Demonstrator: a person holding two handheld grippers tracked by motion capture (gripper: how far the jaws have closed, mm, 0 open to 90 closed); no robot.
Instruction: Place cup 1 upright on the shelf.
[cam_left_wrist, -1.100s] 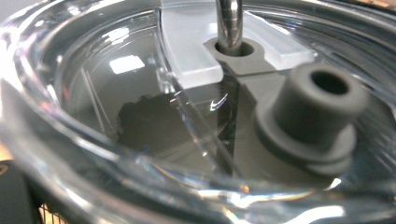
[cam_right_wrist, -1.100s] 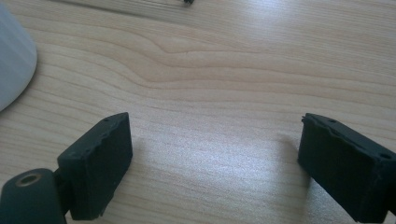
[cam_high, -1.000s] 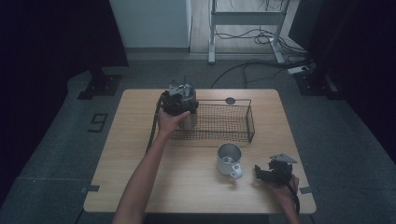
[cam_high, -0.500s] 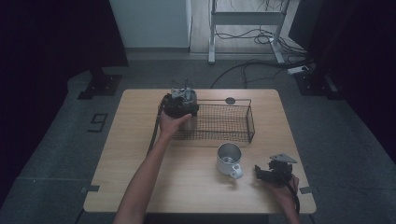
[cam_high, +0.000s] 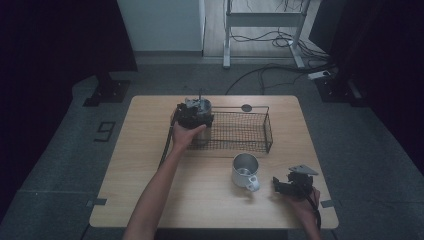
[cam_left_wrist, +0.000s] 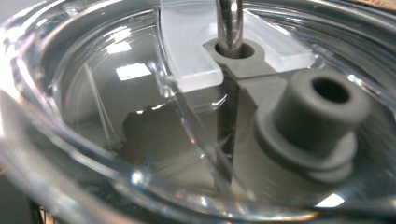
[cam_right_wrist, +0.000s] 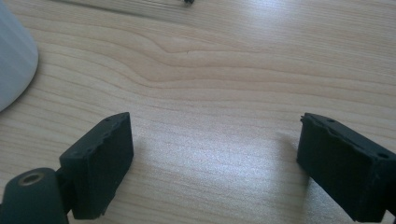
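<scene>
A clear lidded tumbler (cam_high: 201, 106) with a metal straw (cam_high: 200, 94) stands at the left end of a black wire basket (cam_high: 260, 135). My left gripper (cam_high: 195, 116) is wrapped around it and seems shut on it. In the left gripper view the clear lid (cam_left_wrist: 140, 93), the straw (cam_left_wrist: 229, 23) and a grey stopper (cam_left_wrist: 317, 121) hide the jaws. A white metal mug (cam_high: 245, 170) stands in front of the basket. To its right, my right gripper (cam_high: 276, 184) rests low over bare wood (cam_right_wrist: 215, 158). Its jaws have just been closing a little but stand open with nothing between them.
The mug's white wall (cam_right_wrist: 14, 56) shows at the left edge of the right gripper view. A small dark disc (cam_high: 246, 107) lies behind the basket. The wooden table (cam_high: 140, 165) has bare room at its left and front; the floor around is dark.
My left hand with the tumbler has shifted slightly toward the near side at the basket's left end. The right hand has stayed in place.
</scene>
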